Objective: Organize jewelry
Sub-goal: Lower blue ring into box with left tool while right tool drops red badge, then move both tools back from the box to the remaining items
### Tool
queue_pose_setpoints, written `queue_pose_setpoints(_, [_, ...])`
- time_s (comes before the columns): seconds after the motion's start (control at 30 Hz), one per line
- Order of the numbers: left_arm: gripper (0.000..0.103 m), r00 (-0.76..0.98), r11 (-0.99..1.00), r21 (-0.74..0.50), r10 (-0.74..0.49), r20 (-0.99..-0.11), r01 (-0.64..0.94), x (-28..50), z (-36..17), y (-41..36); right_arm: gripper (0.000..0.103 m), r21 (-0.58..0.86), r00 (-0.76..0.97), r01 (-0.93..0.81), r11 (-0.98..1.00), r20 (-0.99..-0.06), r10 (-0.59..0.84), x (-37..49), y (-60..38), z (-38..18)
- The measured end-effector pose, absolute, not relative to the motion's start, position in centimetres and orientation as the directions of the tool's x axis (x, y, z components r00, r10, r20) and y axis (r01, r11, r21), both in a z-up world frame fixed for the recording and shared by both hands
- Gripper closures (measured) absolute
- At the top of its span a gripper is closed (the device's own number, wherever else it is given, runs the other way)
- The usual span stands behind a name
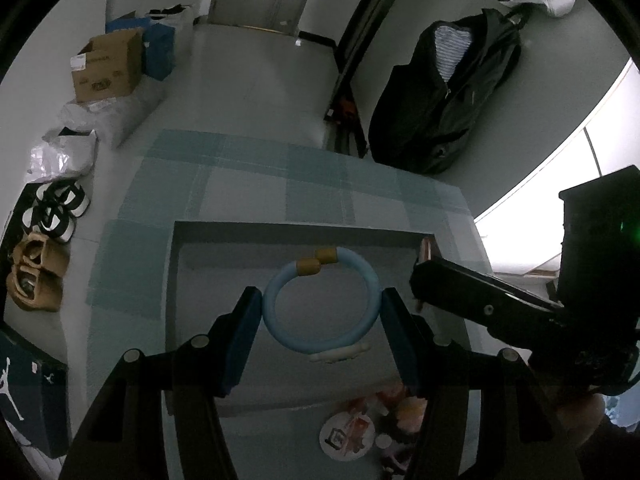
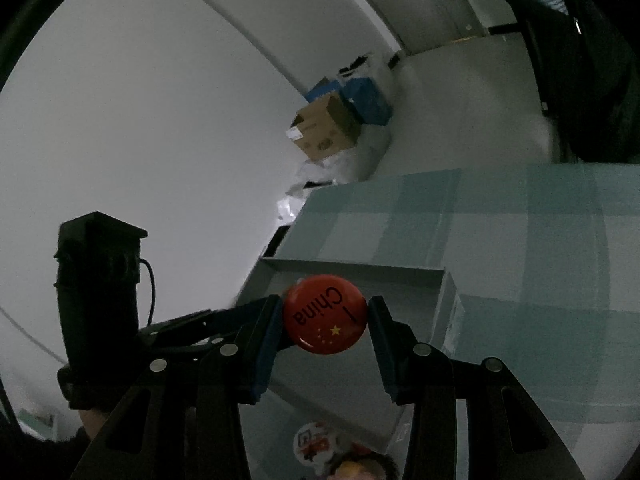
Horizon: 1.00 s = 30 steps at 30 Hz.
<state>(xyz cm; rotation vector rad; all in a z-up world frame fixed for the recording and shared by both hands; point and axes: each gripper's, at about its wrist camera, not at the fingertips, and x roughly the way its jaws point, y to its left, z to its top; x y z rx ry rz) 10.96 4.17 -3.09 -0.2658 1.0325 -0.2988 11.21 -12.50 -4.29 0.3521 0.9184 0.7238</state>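
Left gripper (image 1: 320,312) pinches blue bracelet (image 1: 321,300) between pads, above grey tray (image 1: 208,240) on tabletop (image 1: 280,168). Right gripper (image 2: 325,322) clamps red China badge (image 2: 325,320), over same tray's edge.

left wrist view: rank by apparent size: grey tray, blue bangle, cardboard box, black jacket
1. grey tray
2. black jacket
3. blue bangle, inflated by nearness to the camera
4. cardboard box, close to the bangle, so 3 and 4 are unsure

Left wrist camera looked steeply down, close above the shallow grey rectangular tray (image 1: 180,280), right wrist camera faced it obliquely from beside, both shared the tray (image 2: 360,266) and teal checked tablecloth (image 1: 248,184).
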Motion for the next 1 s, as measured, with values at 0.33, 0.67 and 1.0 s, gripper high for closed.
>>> queue_pose_setpoints(0.33, [0.047, 0.481, 0.935, -0.337, -0.346, -0.805, 0.109, 11.6, -3.5, 4.1, 0.059, 0.542, 0.418, -0.399, 0.74, -0.61, 0.673, 11.4, -12.5, -4.4])
queue_pose_setpoints(0.67, [0.029, 0.507, 0.93, -0.352, -0.355, -0.786, 0.105, 11.2, -3.4, 4.3, 0.045, 0.541, 0.487, -0.39, 0.745, -0.565, 0.666, 10.1, -14.4, -3.2])
queue_pose_setpoints(1.0, [0.029, 0.571, 0.941, -0.327, -0.314, -0.758, 0.084, 9.0, -2.2, 4.9, 0.038, 0.54, 0.542, -0.366, 0.758, -0.538, 0.645, 8.0, -16.3, -2.2])
